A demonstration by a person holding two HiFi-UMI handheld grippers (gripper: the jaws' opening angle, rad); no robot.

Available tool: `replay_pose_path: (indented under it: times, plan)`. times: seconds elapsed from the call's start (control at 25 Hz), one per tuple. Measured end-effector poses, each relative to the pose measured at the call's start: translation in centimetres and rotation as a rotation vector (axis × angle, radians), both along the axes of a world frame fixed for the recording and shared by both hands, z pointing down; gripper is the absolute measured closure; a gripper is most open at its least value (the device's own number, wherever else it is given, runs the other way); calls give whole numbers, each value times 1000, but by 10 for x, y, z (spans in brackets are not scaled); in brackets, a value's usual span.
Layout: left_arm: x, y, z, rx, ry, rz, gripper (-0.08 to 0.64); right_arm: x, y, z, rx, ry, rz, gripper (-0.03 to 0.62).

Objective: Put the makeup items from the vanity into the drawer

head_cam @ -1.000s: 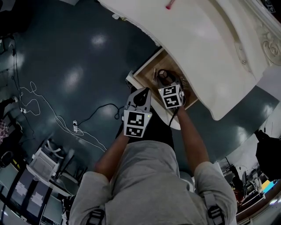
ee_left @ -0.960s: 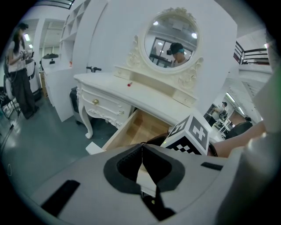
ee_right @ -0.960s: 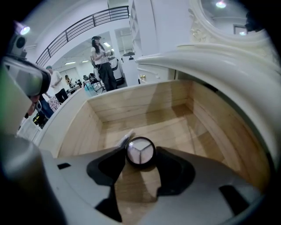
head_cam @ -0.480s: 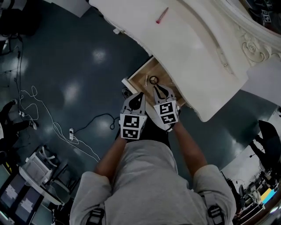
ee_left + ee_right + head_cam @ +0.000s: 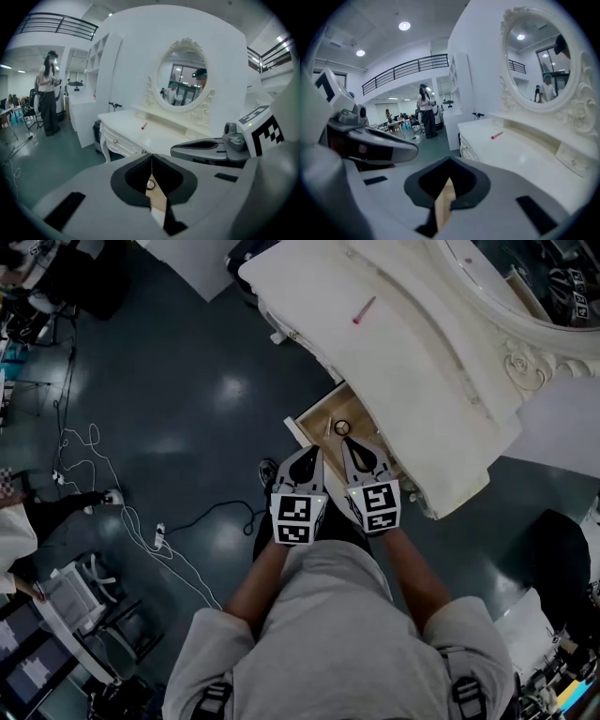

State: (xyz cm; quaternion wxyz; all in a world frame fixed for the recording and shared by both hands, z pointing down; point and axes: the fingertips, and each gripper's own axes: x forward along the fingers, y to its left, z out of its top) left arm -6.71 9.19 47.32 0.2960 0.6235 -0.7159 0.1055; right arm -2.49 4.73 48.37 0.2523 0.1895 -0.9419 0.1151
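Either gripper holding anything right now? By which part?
Nothing held. Left gripper and right gripper are both shut and empty, over the open drawer.

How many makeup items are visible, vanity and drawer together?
3. A pink stick lies on the vanity top; a round item and a thin stick lie in the open drawer. The left tool and right tool cover part of the drawer, so more may be hidden.
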Motion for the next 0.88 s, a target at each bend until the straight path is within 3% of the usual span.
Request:
replay_pose_path:
  times: [0.32,0.68,0.88]
  plan:
    - [-52,9,-28,75,2,54,551,-45,18,-38,-10,-58,108,577]
    - [-125,29,-53,127,-19,226,551,-110,42,-60,46,-47,269,577]
    - [-150,27,-53,137,10,273,551,-127,43,-69,81,-31,345,577]
